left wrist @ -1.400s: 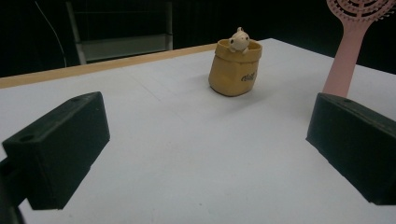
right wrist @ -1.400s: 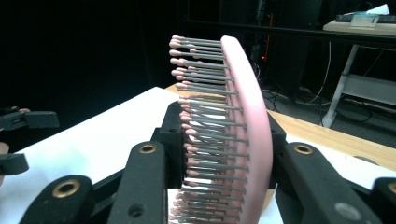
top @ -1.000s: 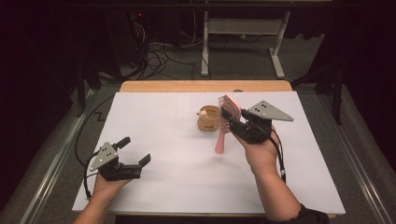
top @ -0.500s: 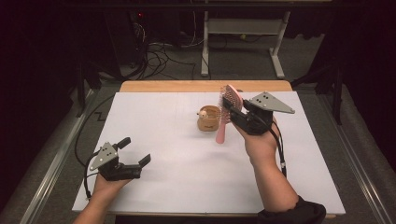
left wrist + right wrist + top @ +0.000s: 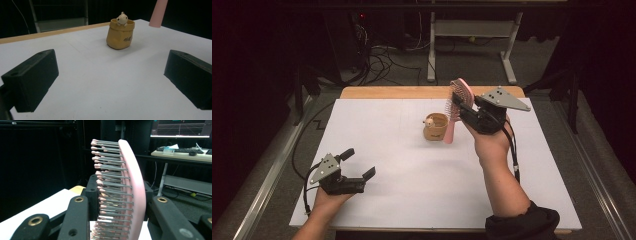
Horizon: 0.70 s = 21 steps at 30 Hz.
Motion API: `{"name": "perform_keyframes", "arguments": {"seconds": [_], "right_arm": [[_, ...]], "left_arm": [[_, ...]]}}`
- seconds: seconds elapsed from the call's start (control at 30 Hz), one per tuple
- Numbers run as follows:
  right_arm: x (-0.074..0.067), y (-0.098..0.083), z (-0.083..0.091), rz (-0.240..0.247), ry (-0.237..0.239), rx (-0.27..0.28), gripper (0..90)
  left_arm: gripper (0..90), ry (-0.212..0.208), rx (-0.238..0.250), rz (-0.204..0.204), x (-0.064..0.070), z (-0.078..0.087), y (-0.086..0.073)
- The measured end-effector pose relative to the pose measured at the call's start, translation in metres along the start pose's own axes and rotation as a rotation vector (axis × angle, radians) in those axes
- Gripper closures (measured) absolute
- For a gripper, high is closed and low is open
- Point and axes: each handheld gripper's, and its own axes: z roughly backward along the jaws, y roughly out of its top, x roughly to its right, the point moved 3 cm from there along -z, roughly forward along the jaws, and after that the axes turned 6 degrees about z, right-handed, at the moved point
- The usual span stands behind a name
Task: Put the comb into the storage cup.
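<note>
Hairbrush (image 5: 455, 109), pink and bristled, stands upright above the white table (image 5: 402, 200), clamped at its head by the right gripper (image 5: 463, 112), handle hanging just beside a small tan pot (image 5: 435, 127). Near the front edge, the left gripper (image 5: 360, 165) rests with jaws wide apart, holding nothing.

From the left gripper view, the pot (image 5: 120, 34) carries a tiny figurine at its rim, the pink handle tip (image 5: 157, 13) hanging nearby.

From the right gripper view, the jaws pinch the brush (image 5: 132, 195) across bristles and back. It looks light and rigid; its springy pins may slip, so the smooth handle seems the surer hold.
</note>
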Motion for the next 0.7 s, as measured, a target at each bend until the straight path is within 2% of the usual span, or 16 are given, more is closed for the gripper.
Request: {"name": "perform_keyframes", "arguments": {"seconds": [0.43, 0.7], "right_arm": [[0.009, 0.018, -0.010, 0.002, -0.042, 0.028, 65.6], [0.014, 0.028, -0.017, 0.000, -0.069, 0.053, 65.5]], "left_arm": [[0.0, -0.008, -0.014, -0.010, 0.001, -0.002, -0.003], [0.0, -0.008, -0.006, -0.007, 0.001, -0.001, -0.003]]}}
